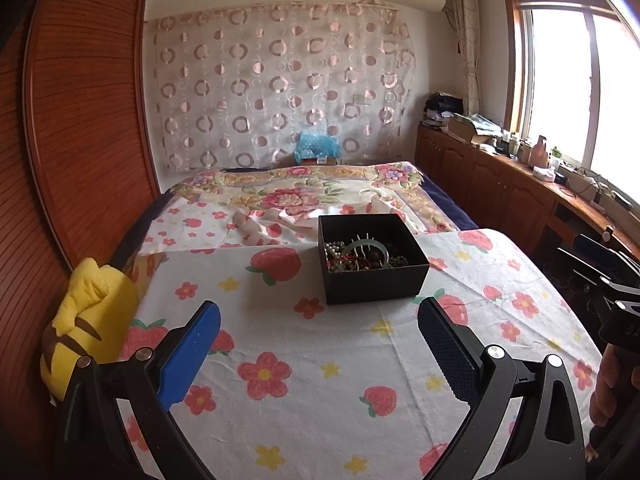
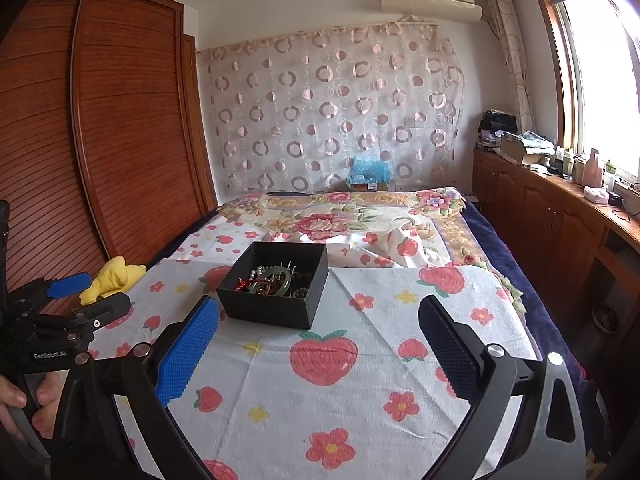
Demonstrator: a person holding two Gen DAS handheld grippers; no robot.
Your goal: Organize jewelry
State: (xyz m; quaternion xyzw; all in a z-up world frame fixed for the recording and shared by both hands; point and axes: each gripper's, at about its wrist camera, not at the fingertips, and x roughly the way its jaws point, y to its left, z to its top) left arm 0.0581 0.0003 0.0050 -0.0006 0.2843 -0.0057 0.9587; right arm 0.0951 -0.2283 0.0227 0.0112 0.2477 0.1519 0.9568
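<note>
Jewelry [image 1: 362, 254] sat heaped in the black box [image 1: 374, 280] at 12 o'clock, so nothing strayed; left gripper [image 1: 318, 340] and right gripper [image 2: 318, 340] both hung back, fingers spread wide, gripping nothing.

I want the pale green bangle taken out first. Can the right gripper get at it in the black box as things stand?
Probably yes. The right gripper is open, the black box has no lid, and the green bangle lies on top of the tangled beads; only bare cloth lies between.

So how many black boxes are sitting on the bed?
1. The black box sits on the strawberry cloth in the middle, open and full of tangled jewelry, ahead of both open grippers. Another could hide out of view.
</note>
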